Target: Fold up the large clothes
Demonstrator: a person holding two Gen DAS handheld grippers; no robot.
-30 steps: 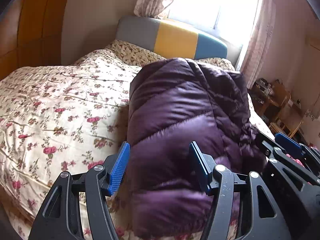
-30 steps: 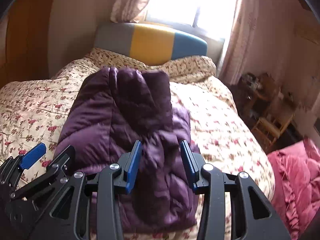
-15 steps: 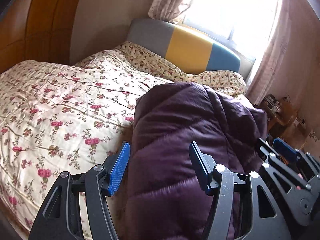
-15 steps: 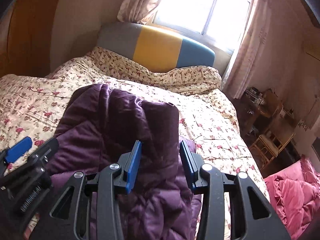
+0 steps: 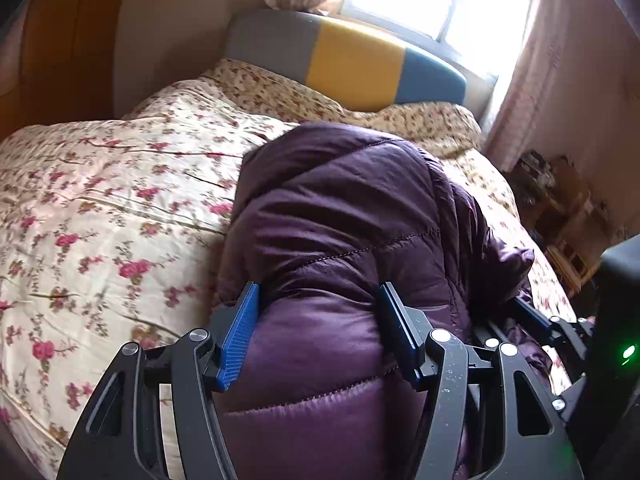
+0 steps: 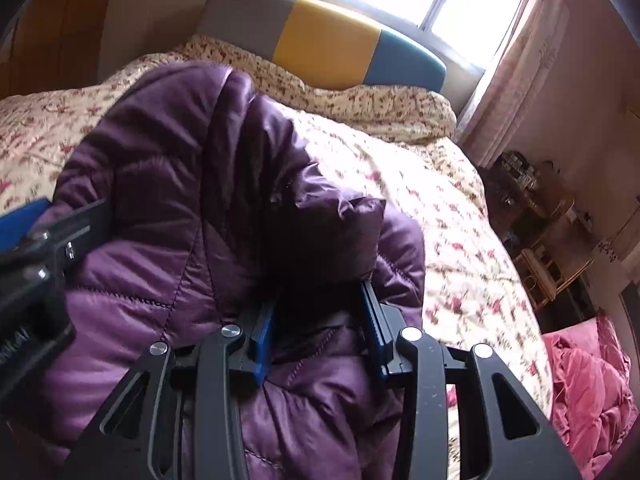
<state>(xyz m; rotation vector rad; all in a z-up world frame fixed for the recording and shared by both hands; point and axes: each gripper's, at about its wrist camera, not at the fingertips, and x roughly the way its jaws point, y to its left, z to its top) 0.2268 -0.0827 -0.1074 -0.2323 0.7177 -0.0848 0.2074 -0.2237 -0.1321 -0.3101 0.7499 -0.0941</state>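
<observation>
Purple quilted puffer jacket (image 5: 340, 232) (image 6: 168, 200) — bulky, shiny, bunched w/ folded layers — lies heaped mid-bed on floral bedspread.

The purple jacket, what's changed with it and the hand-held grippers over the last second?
Both hand-held grippers have pushed forward into the purple jacket: the left hand-held gripper now has a padded fold bulging between its open fingers, and the right hand-held gripper has fabric bunched between its. The jacket remains folded on the flowered bedspread.

A bed with a floral quilt (image 5: 100, 208) fills the room, its headboard (image 5: 352, 68) grey, yellow and blue. Behind it a bright window (image 6: 472, 4) with pale curtains (image 6: 516, 80); wicker furniture (image 6: 548, 272) stands beside.
</observation>
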